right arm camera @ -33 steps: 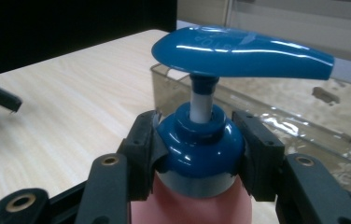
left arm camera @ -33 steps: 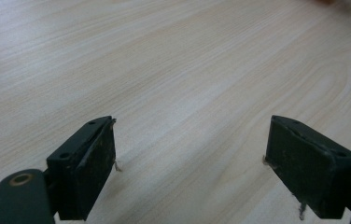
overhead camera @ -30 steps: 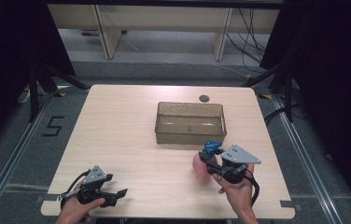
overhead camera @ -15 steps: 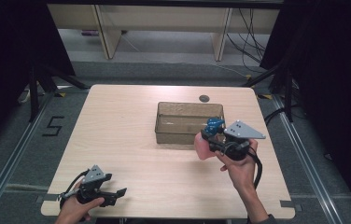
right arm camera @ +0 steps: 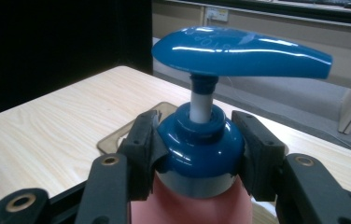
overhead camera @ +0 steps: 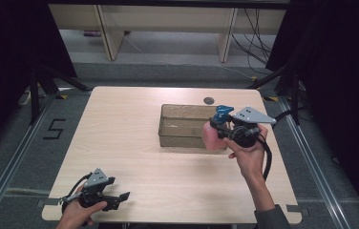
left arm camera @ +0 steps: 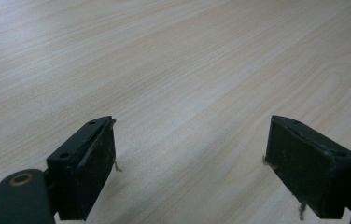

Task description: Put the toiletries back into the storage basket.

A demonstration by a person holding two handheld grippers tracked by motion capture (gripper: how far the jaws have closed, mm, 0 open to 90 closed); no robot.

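While right gripper [overhead camera: 218,128] clamps pump bottle [overhead camera: 213,135] at centre-right, carry step | left gripper [overhead camera: 120,196] released, lower left | next: lower bottle into bin [overhead camera: 182,125]

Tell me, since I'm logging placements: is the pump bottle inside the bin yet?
Not yet. The right claw holds the pump bottle above the table, at the bin's right end.

The right tool [right arm camera: 197,154] clamps the pink pump bottle [right arm camera: 197,140] at its blue collar.
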